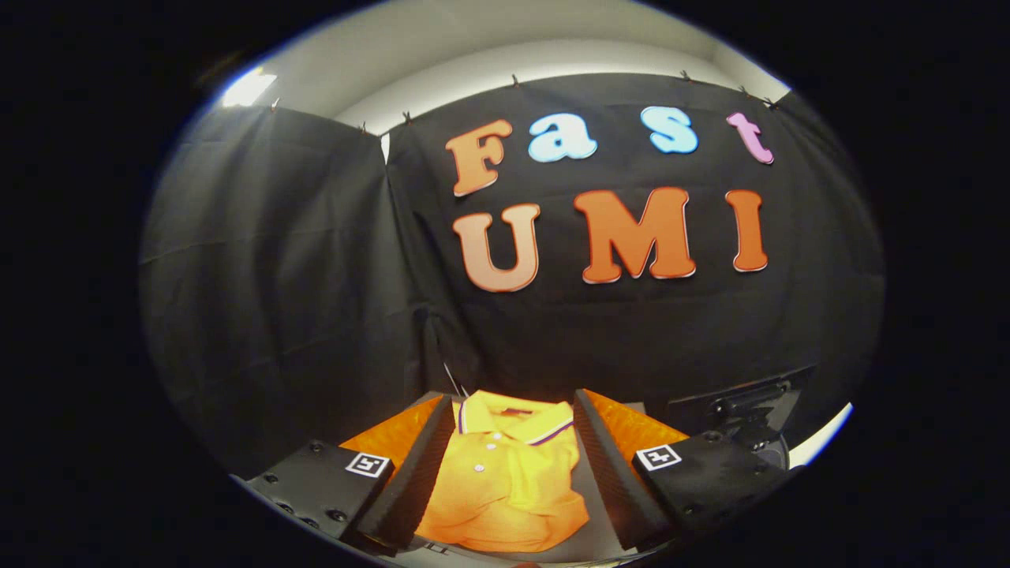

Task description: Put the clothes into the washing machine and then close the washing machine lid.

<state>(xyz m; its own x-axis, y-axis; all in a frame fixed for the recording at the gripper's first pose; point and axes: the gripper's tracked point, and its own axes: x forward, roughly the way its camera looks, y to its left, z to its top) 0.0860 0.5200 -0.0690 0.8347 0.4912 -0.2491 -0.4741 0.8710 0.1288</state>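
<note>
Basically nothing was done yet: the gripper (513, 465) had its fingers spread wide either side of the folded yellow polo shirt (505, 485), not gripping it, so loading and lid-closing remained.

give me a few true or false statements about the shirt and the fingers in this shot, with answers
1. A folded orange-yellow polo shirt lies between the fingers of the gripper. True.
2. The fingers are clamped shut on the shirt. False: they stand apart, one on each side of it, and the shirt lies flat on the surface.
3. The shirt's collar has a striped edge and points away from the gripper, toward the black cloth wall. True.
4. The shirt is crumpled into a ball. False: it is neatly folded, with its white buttons showing.
5. The shirt is blue. False: it is orange-yellow.
</note>
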